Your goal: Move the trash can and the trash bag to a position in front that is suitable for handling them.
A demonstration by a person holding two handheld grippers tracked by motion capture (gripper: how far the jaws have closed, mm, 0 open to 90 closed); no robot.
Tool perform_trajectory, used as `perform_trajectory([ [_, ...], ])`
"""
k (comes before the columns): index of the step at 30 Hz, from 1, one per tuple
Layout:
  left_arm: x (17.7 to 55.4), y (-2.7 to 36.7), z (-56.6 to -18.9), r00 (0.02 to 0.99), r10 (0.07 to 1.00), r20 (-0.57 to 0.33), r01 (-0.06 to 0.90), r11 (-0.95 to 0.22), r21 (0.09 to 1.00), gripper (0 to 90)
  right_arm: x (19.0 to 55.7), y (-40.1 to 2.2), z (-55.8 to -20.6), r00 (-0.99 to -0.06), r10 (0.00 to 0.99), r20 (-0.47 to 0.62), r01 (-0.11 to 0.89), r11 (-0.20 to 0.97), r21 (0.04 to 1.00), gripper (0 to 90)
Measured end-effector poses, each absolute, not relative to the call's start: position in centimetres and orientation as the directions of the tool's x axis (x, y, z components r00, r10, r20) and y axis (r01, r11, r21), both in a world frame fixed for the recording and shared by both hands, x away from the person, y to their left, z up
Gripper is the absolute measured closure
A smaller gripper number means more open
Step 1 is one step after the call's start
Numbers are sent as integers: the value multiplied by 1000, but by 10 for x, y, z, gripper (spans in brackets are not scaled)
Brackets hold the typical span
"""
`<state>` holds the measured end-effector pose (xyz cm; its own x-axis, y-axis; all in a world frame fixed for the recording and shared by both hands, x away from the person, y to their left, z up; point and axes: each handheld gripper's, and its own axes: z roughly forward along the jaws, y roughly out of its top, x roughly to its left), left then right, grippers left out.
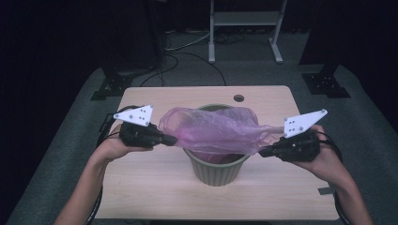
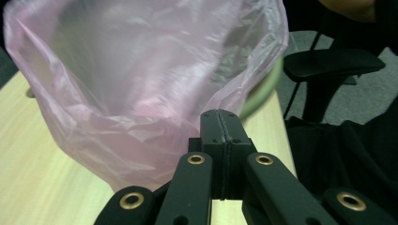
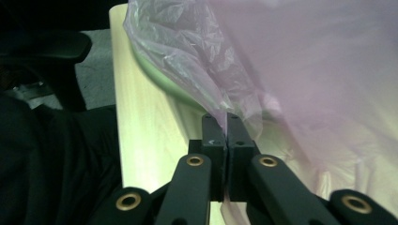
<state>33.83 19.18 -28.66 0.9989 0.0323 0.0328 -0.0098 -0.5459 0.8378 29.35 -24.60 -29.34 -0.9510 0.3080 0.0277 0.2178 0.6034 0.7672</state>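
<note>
- The wooden table (image 1: 155,187) is carrying a green bin (image 1: 217,169) at its middle, in front of you
- A pink plastic bag (image 1: 211,129) is lying stretched over the bin's mouth, part of it sagging inside
- Your left gripper (image 1: 170,139) is pinching the bag's left edge, jaws pressed flat together on the film
- Your right gripper (image 1: 264,152) is clamping the bag's right edge, jaws closed tight on it, pulling it out to a point
</note>
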Motion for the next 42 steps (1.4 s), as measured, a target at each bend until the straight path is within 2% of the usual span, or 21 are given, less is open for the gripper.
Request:
perform_trajectory([
  [5, 324, 198, -303, 1000, 19, 12, 1, -548, 837, 900, 285, -246, -302, -959, 279, 55, 223, 618, 754, 895],
  [10, 320, 202, -332, 998, 36, -45, 57, -559, 827, 900, 283, -245, -316, -960, 268, 80, 239, 638, 732, 895],
  [19, 327, 200, -372, 993, 58, -100, 115, -555, 824, 900, 292, -241, -345, -951, 276, 140, 289, 637, 714, 900],
  [29, 336, 196, -395, 989, 89, -118, 148, -556, 818, 900, 303, -237, -372, -941, 283, 186, 330, 638, 696, 899],
  [30, 336, 197, -395, 989, 95, -116, 149, -551, 821, 900, 303, -237, -373, -940, 286, 186, 332, 637, 696, 862],
  [31, 336, 198, -395, 989, 101, -113, 149, -546, 824, 900, 303, -238, -373, -939, 289, 189, 335, 630, 701, 769],
  [32, 335, 198, -393, 989, 98, -111, 147, -542, 828, 876, 302, -239, -373, -937, 293, 188, 336, 621, 708, 727],
  [37, 324, 204, -380, 991, 102, -87, 128, -526, 841, 712, 289, -247, -363, -944, 276, 181, 316, 598, 737, 626],
  [42, 311, 212, -372, 991, 112, -68, 117, -518, 847, 657, 275, -253, -356, -949, 264, 170, 297, 584, 756, 566],
])
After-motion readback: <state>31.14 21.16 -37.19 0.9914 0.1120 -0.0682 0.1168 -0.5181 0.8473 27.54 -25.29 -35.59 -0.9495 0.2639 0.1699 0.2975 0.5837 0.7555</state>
